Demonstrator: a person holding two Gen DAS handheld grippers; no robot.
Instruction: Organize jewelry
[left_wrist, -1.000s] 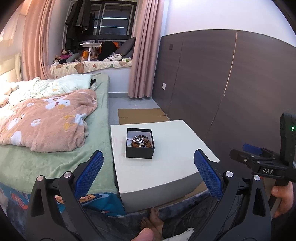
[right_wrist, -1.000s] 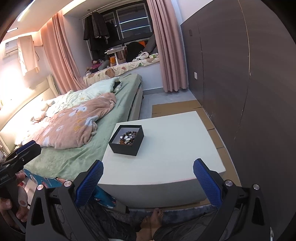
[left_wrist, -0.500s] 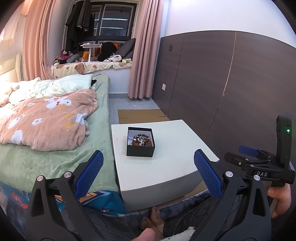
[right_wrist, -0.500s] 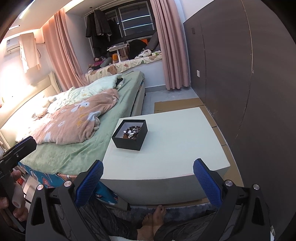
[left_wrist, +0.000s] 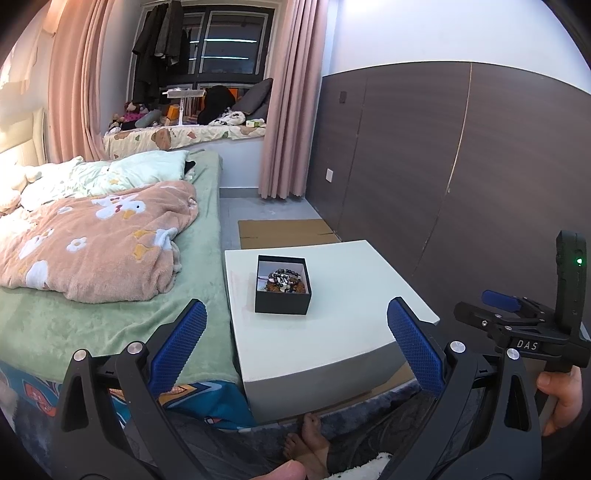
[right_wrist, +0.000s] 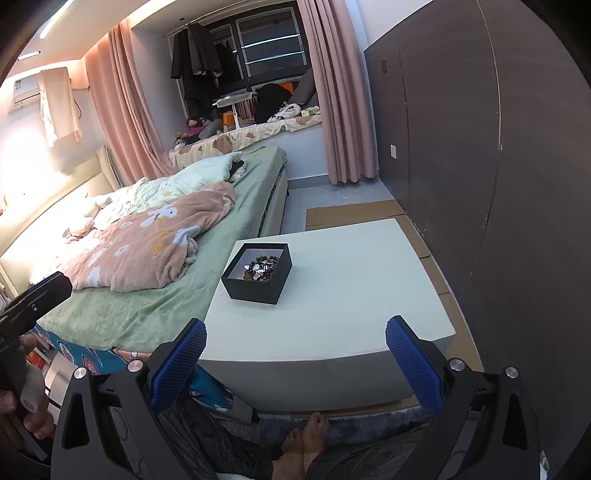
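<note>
A black open box with a pile of beaded jewelry inside sits on a low white table. It also shows in the right wrist view, with the jewelry visible inside it. My left gripper is open and empty, held back from the table's near edge. My right gripper is open and empty, above the table's near edge. The right gripper's body shows at the right of the left wrist view.
A bed with a pink blanket lies left of the table. A dark panelled wall runs along the right. Flat cardboard lies on the floor behind the table. Bare feet rest below the table's front.
Both grippers have drifted slightly, so the table and box shift a little in each view. The jaws stay open. Nothing was grasped.
</note>
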